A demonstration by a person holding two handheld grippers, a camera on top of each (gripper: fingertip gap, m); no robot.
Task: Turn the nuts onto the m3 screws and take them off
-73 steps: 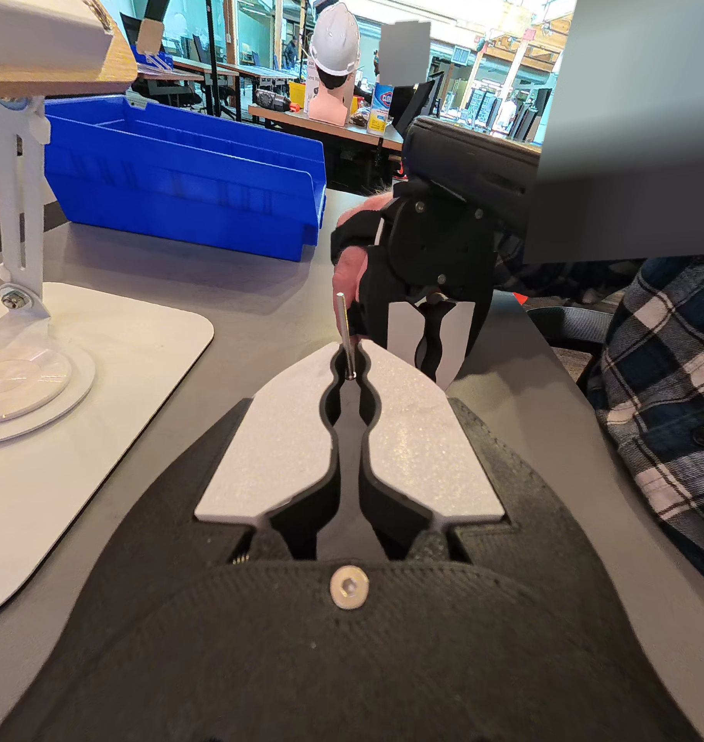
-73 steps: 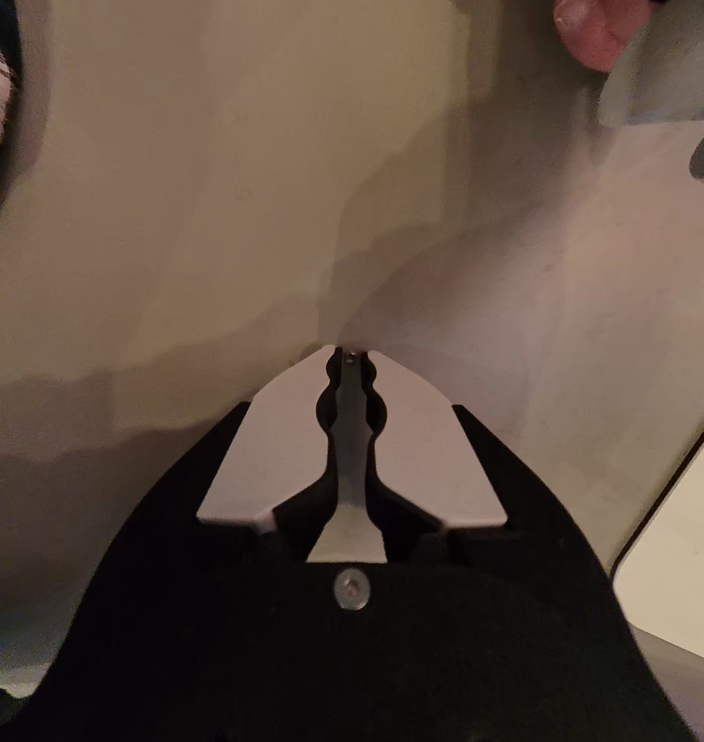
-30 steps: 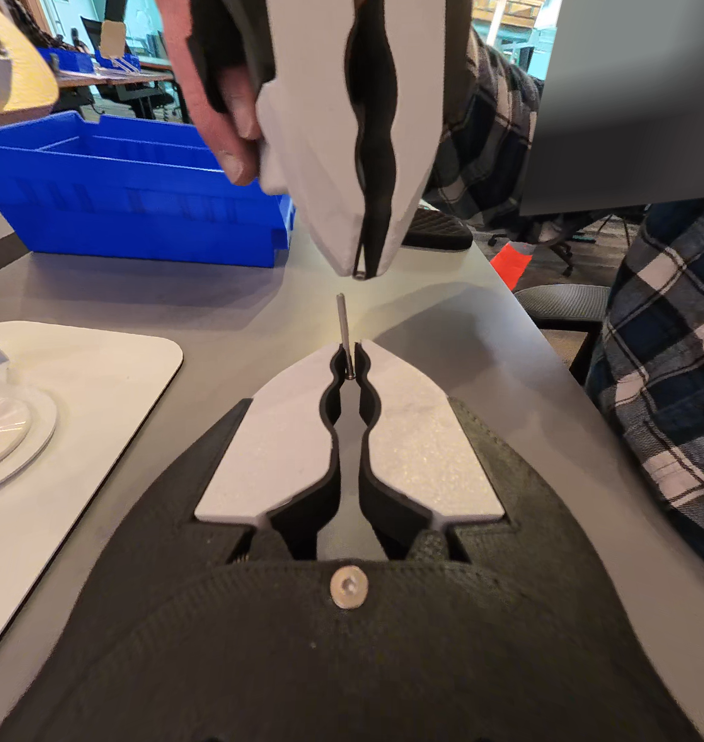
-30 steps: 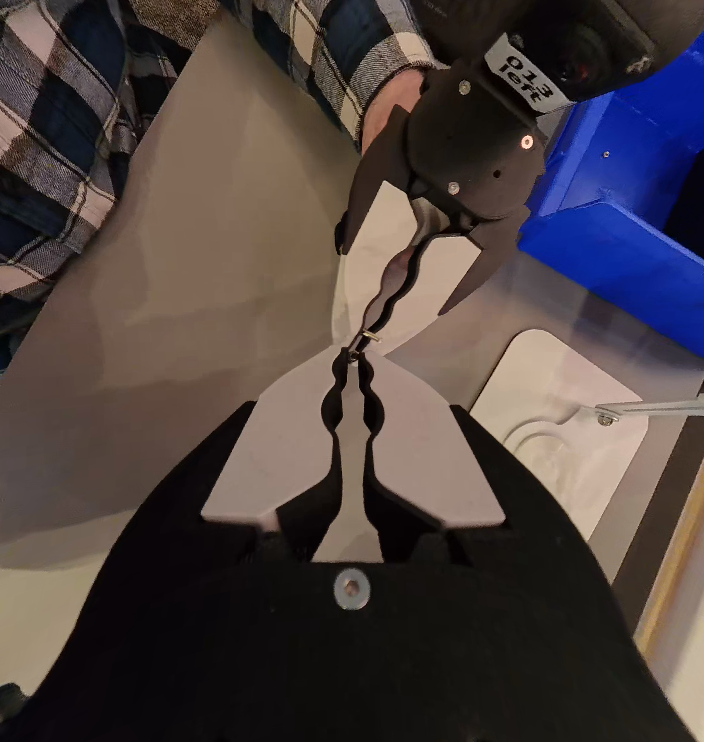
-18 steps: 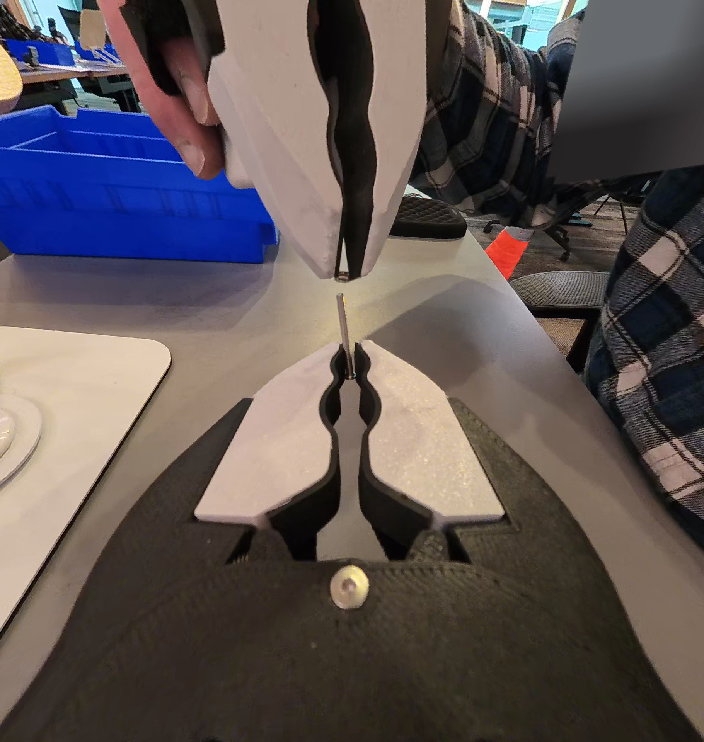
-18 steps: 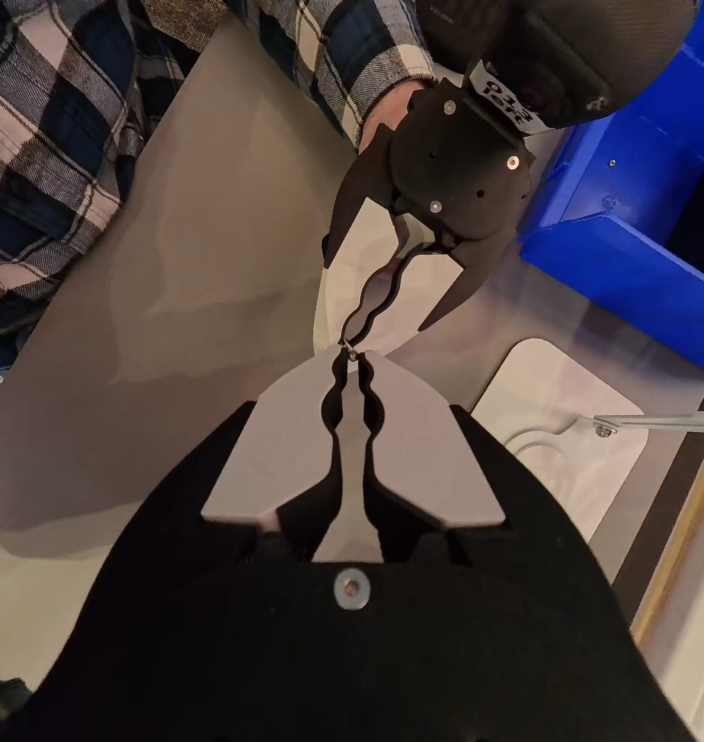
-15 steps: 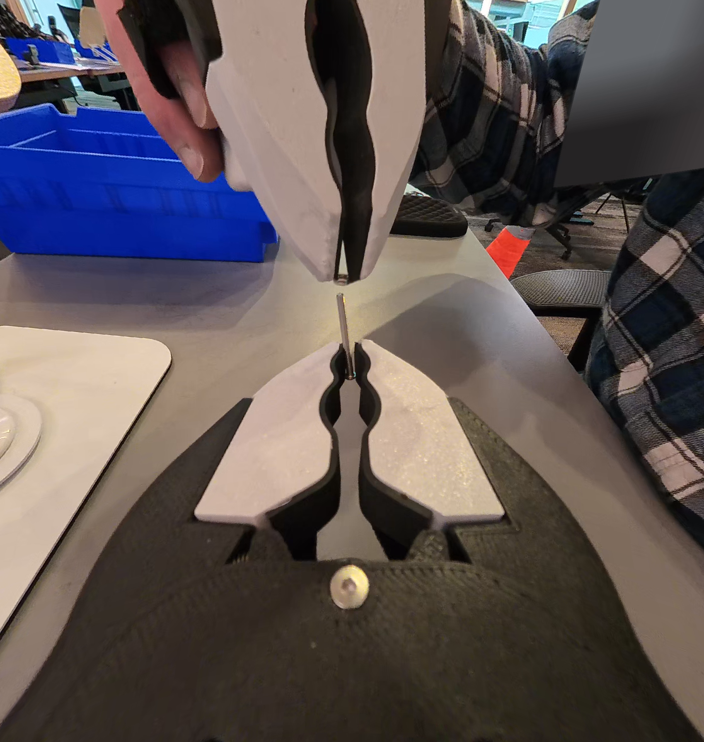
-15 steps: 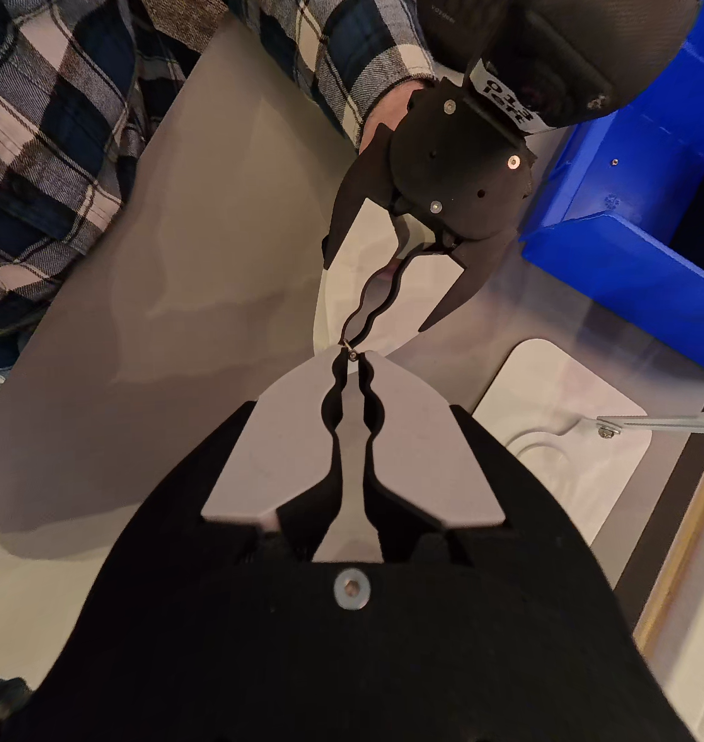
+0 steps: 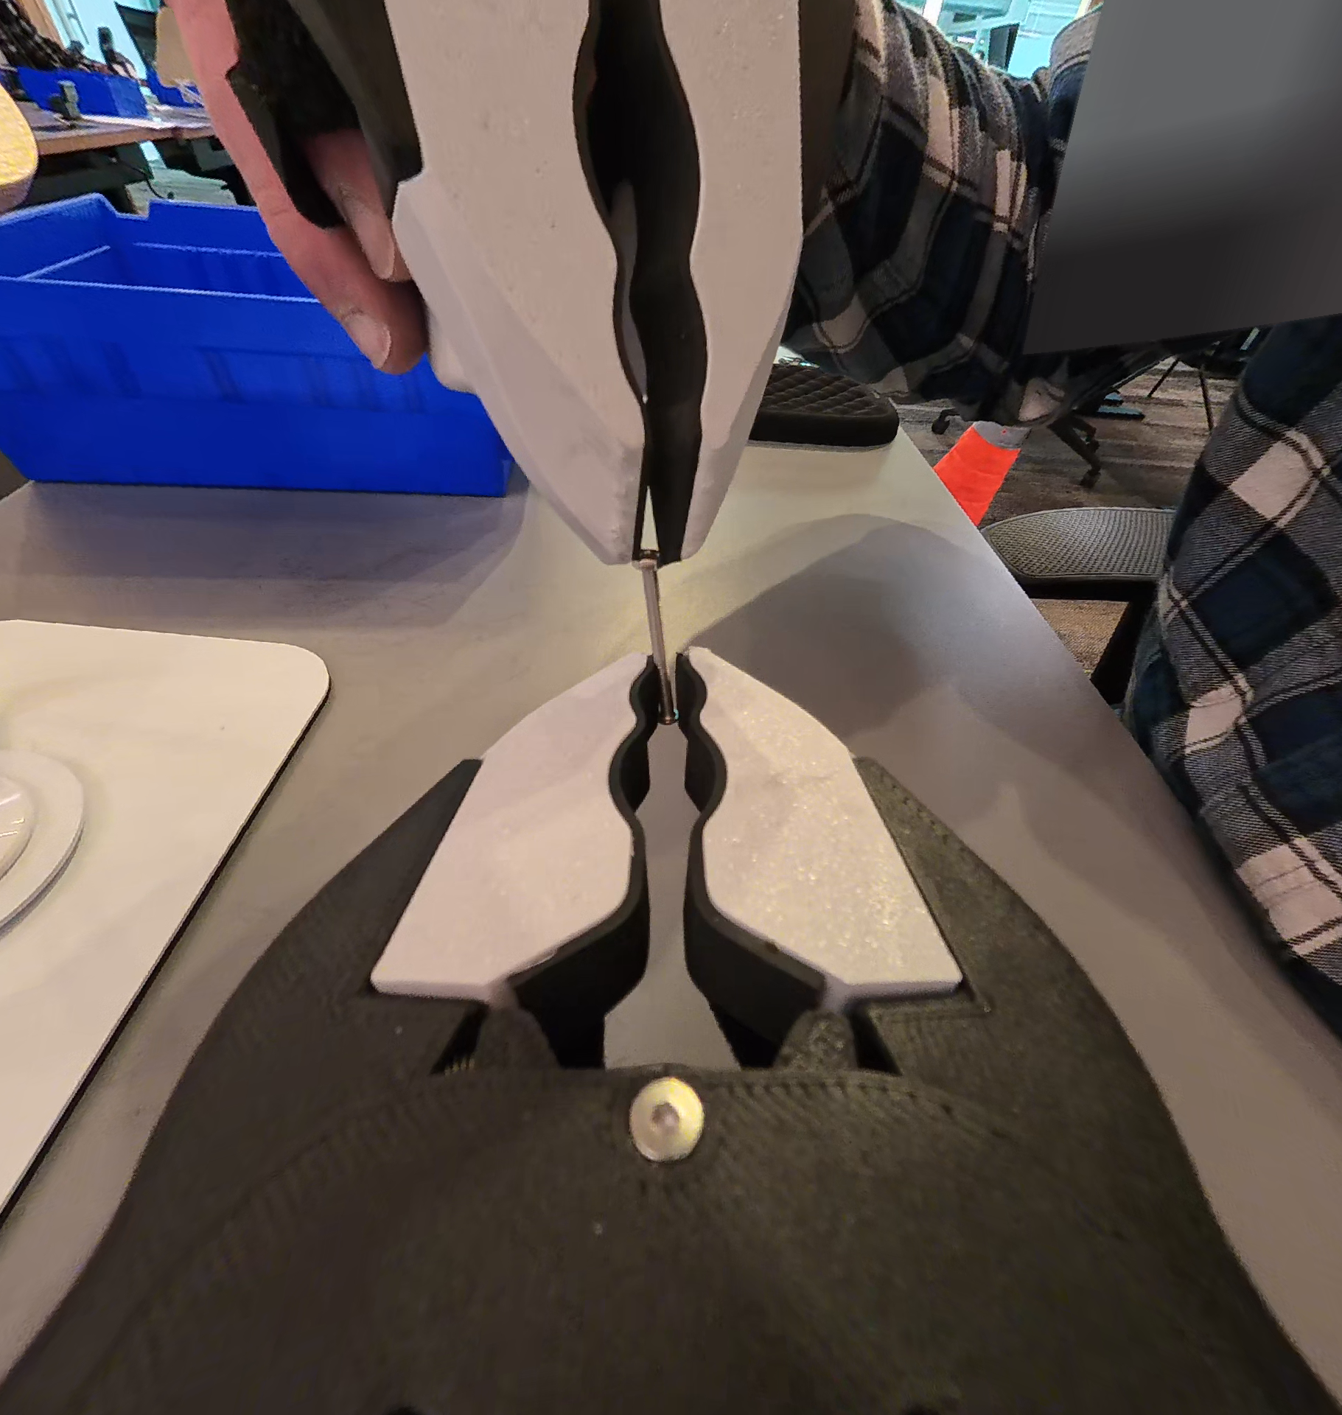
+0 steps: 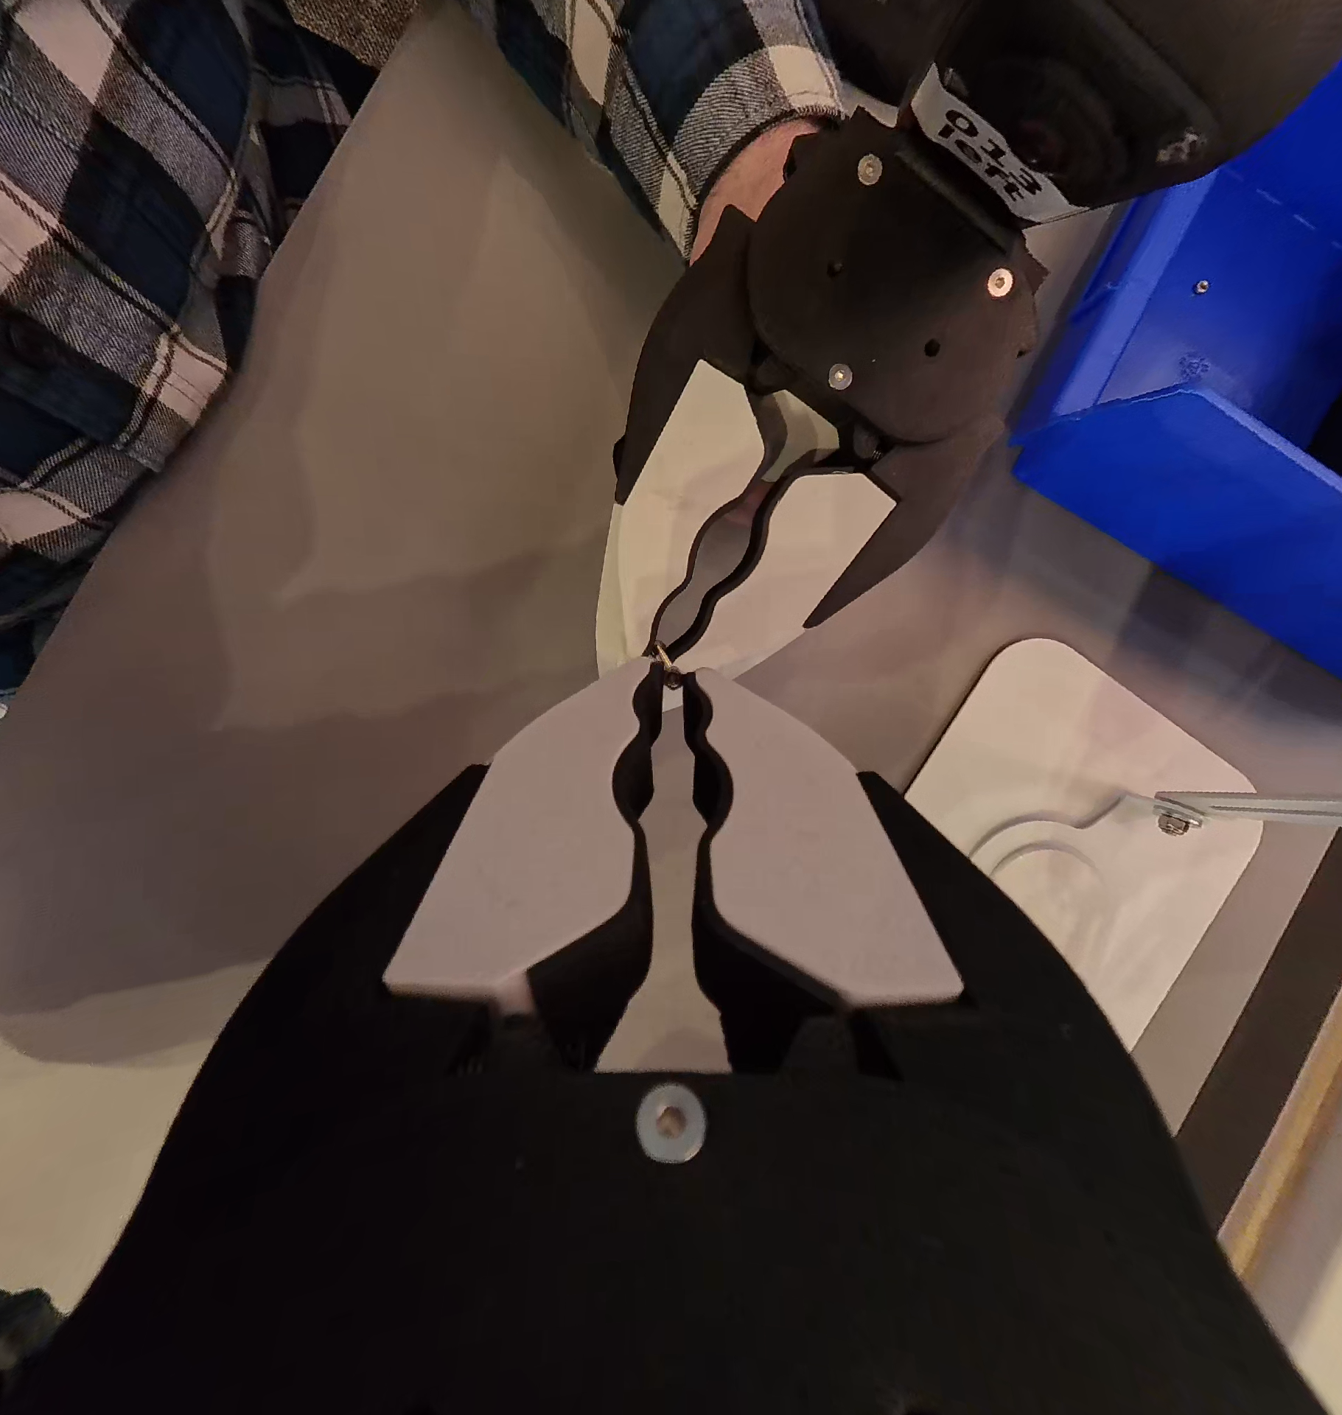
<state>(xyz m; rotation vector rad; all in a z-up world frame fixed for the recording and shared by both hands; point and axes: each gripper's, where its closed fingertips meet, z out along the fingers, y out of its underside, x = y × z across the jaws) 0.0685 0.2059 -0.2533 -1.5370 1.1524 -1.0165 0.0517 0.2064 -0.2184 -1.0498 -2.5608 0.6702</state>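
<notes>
The pin (image 9: 654, 620) is shiny bare metal. The tool (image 9: 664, 674) has matt, grainy white fingers (image 9: 790, 834) on rough black plastic. The bench (image 9: 844, 582) is smooth matt grey; the bin (image 9: 193, 360) is glossy blue plastic.

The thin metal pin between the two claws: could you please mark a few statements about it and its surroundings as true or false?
1. The left claw grips the metal pin at its lower end. True.
2. The pin lies flat on the grey table. False: it stands upright, off the table.
3. The right claw comes down over the pin's top, holding a small metal piece. True.
4. The bin behind is red. False: it is blue.
5. The person wears a plain shirt. False: it is plaid.
</notes>
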